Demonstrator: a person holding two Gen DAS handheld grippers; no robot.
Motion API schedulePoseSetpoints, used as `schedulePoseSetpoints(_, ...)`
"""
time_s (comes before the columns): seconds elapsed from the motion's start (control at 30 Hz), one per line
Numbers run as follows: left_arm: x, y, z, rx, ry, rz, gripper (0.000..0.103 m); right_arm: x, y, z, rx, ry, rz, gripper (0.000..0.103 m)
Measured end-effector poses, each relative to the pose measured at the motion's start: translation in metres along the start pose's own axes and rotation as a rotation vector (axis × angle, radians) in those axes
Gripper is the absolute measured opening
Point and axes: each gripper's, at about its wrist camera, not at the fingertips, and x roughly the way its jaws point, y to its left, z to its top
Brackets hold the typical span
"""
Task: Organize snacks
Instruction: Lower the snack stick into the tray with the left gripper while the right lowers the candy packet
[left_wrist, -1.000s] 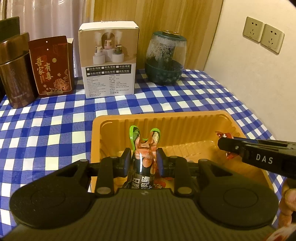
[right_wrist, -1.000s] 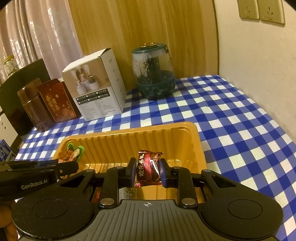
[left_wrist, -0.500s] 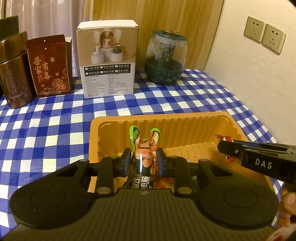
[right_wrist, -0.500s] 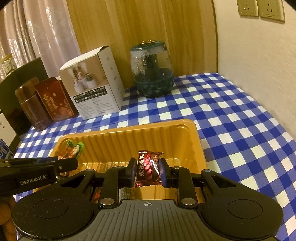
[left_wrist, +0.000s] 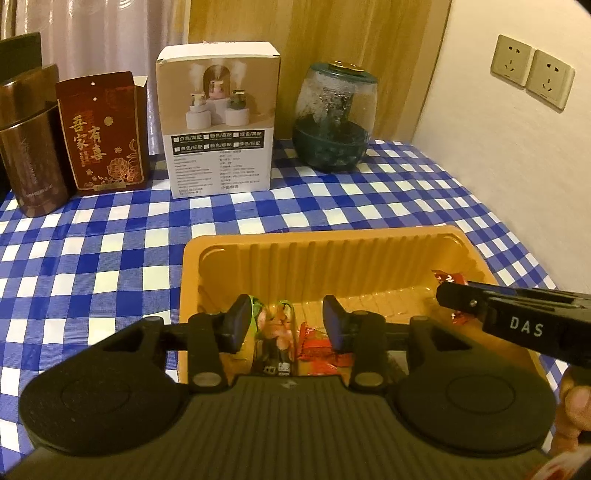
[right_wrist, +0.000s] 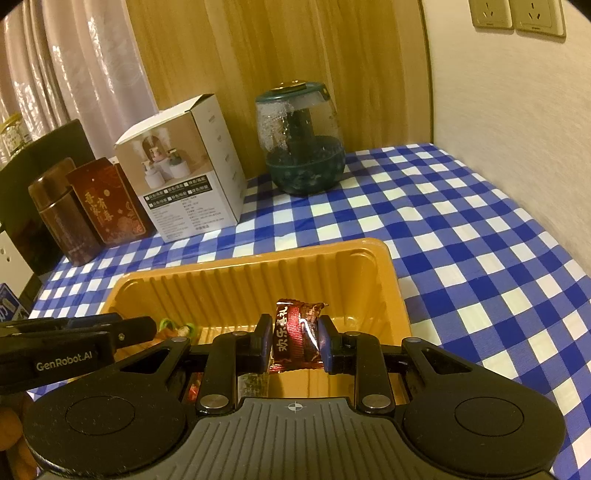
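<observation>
An orange plastic tray (left_wrist: 325, 254) sits on the blue checked tablecloth; it also shows in the right wrist view (right_wrist: 251, 280). My left gripper (left_wrist: 286, 323) is open over the tray's near left part. A green-edged snack packet (left_wrist: 275, 339) lies in the tray between its fingers, no longer gripped, beside a red wrapper (left_wrist: 317, 349). My right gripper (right_wrist: 291, 341) is shut on a dark red candy packet (right_wrist: 295, 336) and holds it over the tray's right part. That packet (left_wrist: 448, 278) shows at the right gripper's tip in the left wrist view.
At the back of the table stand a white product box (left_wrist: 218, 125), a dark red gift box (left_wrist: 101, 133), a brown canister (left_wrist: 31, 147) and a green glass jar (left_wrist: 334, 118). A wall with sockets (left_wrist: 532, 70) is on the right.
My left gripper has opened and let go of the green-edged snack packet, which dropped into the tray. The right gripper still holds its red packet, hardly moved.
</observation>
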Motion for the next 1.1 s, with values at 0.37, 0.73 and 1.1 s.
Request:
schedulePoseSetpoints(0.37,-0.001,-0.001,0.0,0.008,0.004,-0.005,0.038,0.001,0.003,0.0,0.008,0.004,0.011,0.027)
schedulePoseSetpoints(0.73,-0.002,0.001,-0.001,0.001,0.002,-0.005,0.039,0.002,0.003,0.0,0.029,-0.001,0.018,0.027)
schedulePoseSetpoints(1.1,-0.002,0.0,-0.001,0.0,0.006,-0.01,0.044,-0.003,-0.01,0.003,0.121,-0.064,0.028,0.073)
